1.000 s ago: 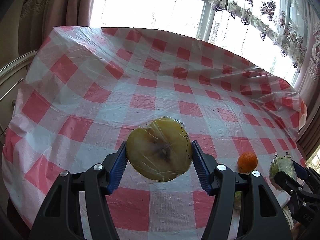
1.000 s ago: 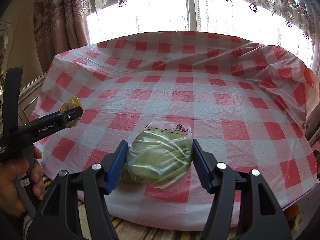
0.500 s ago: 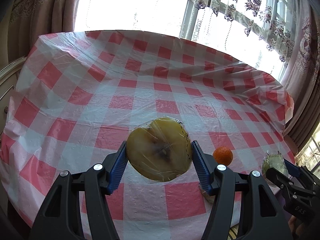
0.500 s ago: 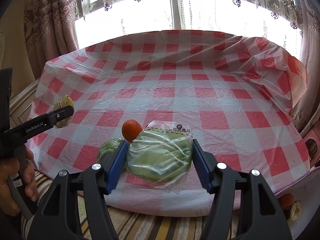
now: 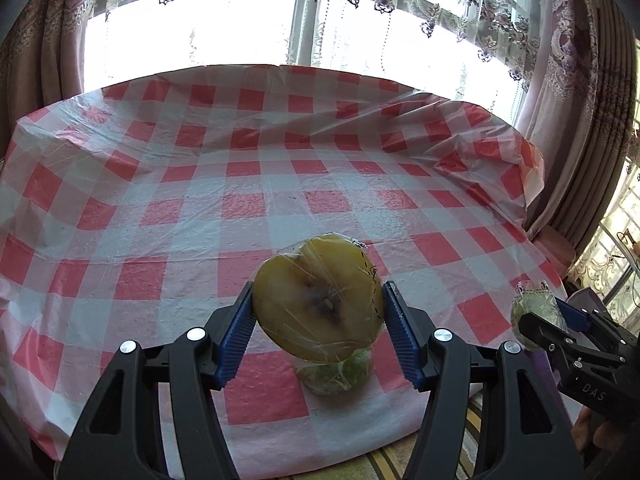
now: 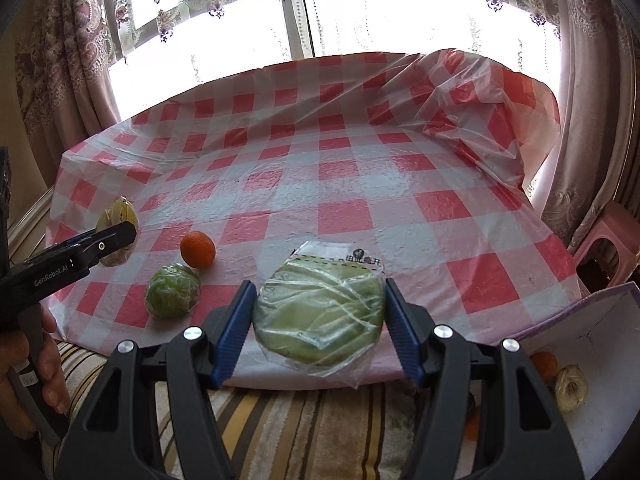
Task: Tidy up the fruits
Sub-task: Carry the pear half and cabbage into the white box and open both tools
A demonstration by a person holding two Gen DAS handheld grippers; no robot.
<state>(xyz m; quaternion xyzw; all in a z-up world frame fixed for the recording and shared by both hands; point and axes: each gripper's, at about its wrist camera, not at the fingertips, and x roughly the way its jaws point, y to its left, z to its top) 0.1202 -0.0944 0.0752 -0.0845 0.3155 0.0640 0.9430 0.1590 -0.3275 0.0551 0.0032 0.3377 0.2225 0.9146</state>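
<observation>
Step in hand: carrying. The left tongs (image 5: 318, 312) clamp a film-wrapped half apple (image 5: 318, 300), cut face toward the camera, core line slanting. The right tongs (image 6: 319, 312) clamp a bagged green fruit (image 6: 320, 314), long axis crosswise. Both are above the near tabletop (image 6: 360, 184) edge. Next move: probably set each beside the orange (image 6: 197, 249) and wrapped green fruit (image 6: 172, 297).

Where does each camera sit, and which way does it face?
Left wrist: on the left gripper, facing the checked table and window; it holds a wrapped yellow fruit half.
Right wrist: on the right gripper, same direction; it holds a bagged green fruit; a hand shows.
Shared: each sees the other gripper.
</observation>
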